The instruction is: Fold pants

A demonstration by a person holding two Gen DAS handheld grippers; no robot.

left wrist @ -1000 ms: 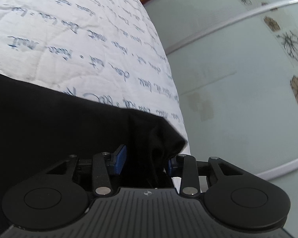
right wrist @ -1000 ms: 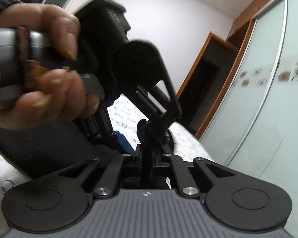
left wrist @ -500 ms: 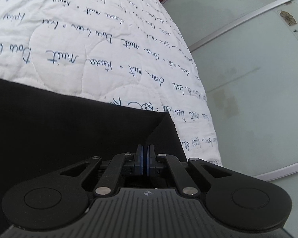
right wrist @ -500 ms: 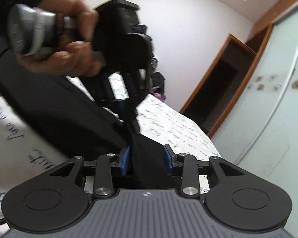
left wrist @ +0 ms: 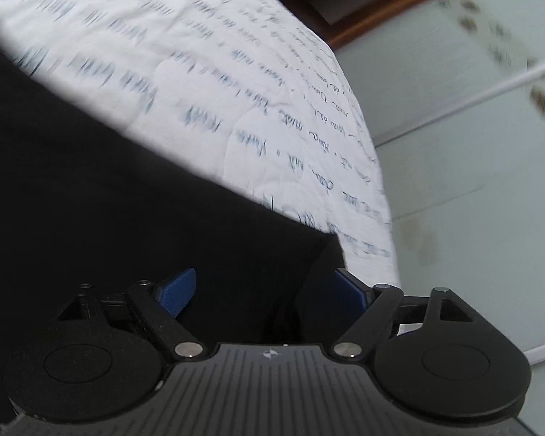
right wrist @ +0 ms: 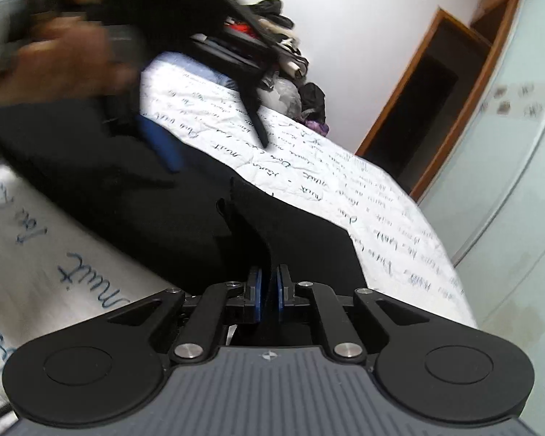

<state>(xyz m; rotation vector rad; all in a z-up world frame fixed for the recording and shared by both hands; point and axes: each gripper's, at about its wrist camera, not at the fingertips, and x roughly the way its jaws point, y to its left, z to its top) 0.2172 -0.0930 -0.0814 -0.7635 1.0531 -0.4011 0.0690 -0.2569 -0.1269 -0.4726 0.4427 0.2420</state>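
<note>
- The right gripper [right wrist: 269, 287] has its two blue pads pressed close on a thin fold of the black pants [right wrist: 185, 210].
- The left gripper [left wrist: 263, 290] has its blue pads spread wide, with black cloth lying between them. Whether the pads touch the cloth cannot be told.
- Only the right wrist view shows the person's left hand [right wrist: 51, 54], blurry at 10 o'clock, holding the other tool over the pants.
- That view also shows a pile of dark things [right wrist: 272, 36] at 12 o'clock, and a brown door frame [right wrist: 418, 101] at 2 o'clock.
- The pants [left wrist: 109, 225] lie on a white quilt [left wrist: 218, 72] that fills 12 o'clock in the left wrist view.
- The quilt [right wrist: 345, 189] has blue handwriting printed on it. The words are too blurry to read.
- A pale wall [left wrist: 472, 181] stands at 3 o'clock in the left wrist view.
</note>
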